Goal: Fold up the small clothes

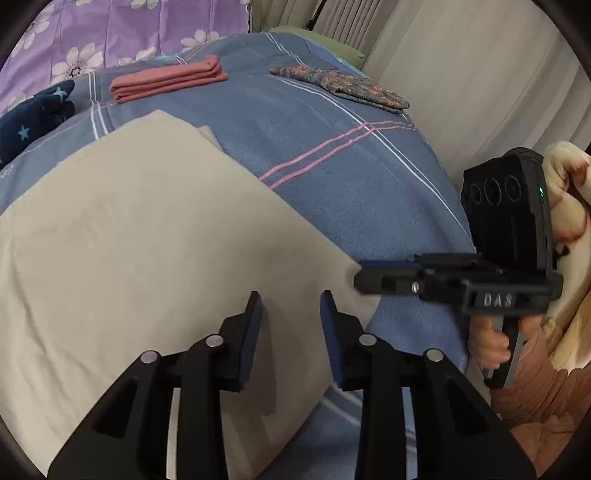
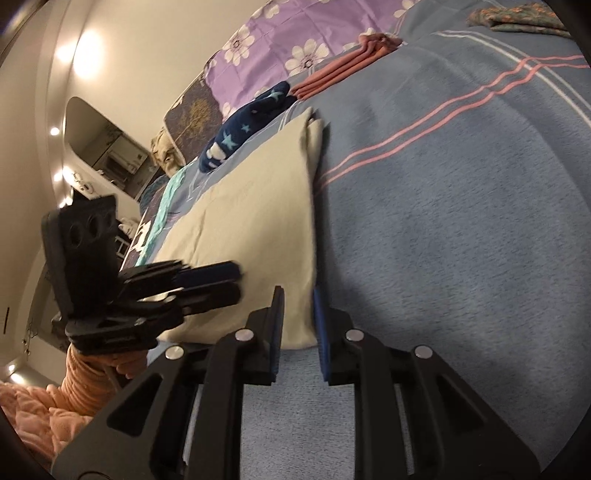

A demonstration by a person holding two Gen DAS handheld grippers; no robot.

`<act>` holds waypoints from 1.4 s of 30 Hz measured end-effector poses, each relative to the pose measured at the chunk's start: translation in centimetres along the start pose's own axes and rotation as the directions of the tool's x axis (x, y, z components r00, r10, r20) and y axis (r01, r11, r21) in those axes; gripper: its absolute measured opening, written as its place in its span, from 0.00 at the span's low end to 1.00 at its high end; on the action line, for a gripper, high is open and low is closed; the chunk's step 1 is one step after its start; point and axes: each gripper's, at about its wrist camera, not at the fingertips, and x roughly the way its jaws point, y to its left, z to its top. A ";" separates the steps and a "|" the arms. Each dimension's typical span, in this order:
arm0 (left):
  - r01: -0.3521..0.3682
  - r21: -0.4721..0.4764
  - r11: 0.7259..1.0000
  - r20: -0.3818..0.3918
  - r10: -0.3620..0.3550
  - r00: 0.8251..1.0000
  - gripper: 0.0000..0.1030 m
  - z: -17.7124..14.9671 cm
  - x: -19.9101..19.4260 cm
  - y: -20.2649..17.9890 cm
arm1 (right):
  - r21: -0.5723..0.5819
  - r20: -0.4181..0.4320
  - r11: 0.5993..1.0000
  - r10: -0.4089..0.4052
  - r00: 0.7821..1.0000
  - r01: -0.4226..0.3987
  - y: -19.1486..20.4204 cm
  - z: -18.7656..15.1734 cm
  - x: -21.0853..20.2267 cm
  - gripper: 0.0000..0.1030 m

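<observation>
Blue blanket (image 1: 332, 173) with pink and white stripes covers the bed and serves as the work surface; a purple floral sheet (image 1: 122, 29) lies beyond it.

Beige garment (image 1: 147, 240) lies flat on the blanket, partly folded, its long edge running across the middle of the bed.

Left gripper (image 1: 291, 306): jaws stand partly apart above the near portion of the beige garment. Nothing is between the fingers; both blue pads are clear of the cloth. The right wrist view shows the same gripper (image 2: 236, 282) blurred at the garment's left side, holding nothing.

Right gripper (image 2: 299, 314): jaws narrowly apart, with the near corner of the beige garment between the pads and apparently pinched there. In the left wrist view this gripper (image 1: 360, 275) meets the garment's right-hand corner, and a hand (image 1: 491, 343) in a peach fleece sleeve grips its handle.

Other items on the blanket, well apart from both grippers: a folded salmon-pink garment (image 1: 168, 79), a folded floral-print garment (image 1: 343, 86) and a navy garment with stars (image 1: 33, 114).
</observation>
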 end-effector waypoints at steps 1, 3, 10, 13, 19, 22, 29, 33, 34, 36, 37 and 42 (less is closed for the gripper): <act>0.005 -0.009 1.000 0.000 -0.005 1.000 0.44 0.0 0.0 0.0 | -0.005 -0.001 1.000 0.017 1.000 -0.017 0.1 0.0 0.0 0.17; 0.016 -0.036 0.999 0.006 -0.016 1.000 0.50 0.7 0.2 0.3 | -0.020 -0.001 0.999 0.047 0.999 -0.047 0.5 0.0 -0.1 0.17; 0.122 -0.164 0.979 0.050 -0.115 0.992 0.57 2.3 0.4 1.5 | -0.102 -0.012 0.990 0.097 0.995 -0.098 2.8 -0.1 -0.4 0.17; 0.098 -0.137 0.986 0.026 -0.095 0.995 0.57 2.6 1.4 0.9 | -0.154 -0.052 0.983 0.096 0.994 -0.103 4.1 -0.4 0.5 0.17; 0.010 -0.091 0.996 -0.014 -0.011 1.000 0.29 1.7 2.1 1.1 | -0.171 -0.083 0.982 0.069 0.994 -0.082 3.5 -0.5 -0.2 0.19; 0.013 -0.097 0.995 -0.011 -0.014 1.000 0.25 1.5 1.9 1.6 | -0.187 -0.015 0.982 0.016 1.000 -0.018 2.5 0.7 -2.9 0.22; 0.004 -0.031 1.000 -0.031 -0.005 1.000 0.28 1.2 1.9 0.2 | -0.084 0.031 0.993 -0.075 0.997 0.078 -0.7 7.7 -1.6 0.28; 0.000 0.049 0.999 -0.058 0.003 0.998 0.33 0.9 2.3 -1.6 | -0.067 -0.045 0.995 -0.076 0.996 0.073 -1.0 12.0 3.3 0.28; -0.015 0.074 0.997 -0.059 0.020 0.998 0.32 0.8 2.4 -2.0 | -0.065 -0.069 0.994 -0.092 0.993 0.087 -1.0 13.2 5.0 0.28; -0.018 0.086 0.996 -0.059 0.023 0.998 0.30 0.8 2.6 -2.2 | -0.061 -0.111 0.992 -0.114 0.987 0.108 -0.8 14.4 7.8 0.37; -0.006 0.085 0.996 -0.060 0.012 0.998 0.25 0.9 2.6 -2.2 | -0.059 -0.129 0.993 -0.112 0.985 0.105 -0.7 14.7 8.7 0.40; 0.020 0.141 0.990 -0.067 -0.011 0.998 0.07 1.4 3.5 -3.2 | -0.025 -0.101 0.999 -0.049 0.994 0.046 0.6 16.8 10.0 0.03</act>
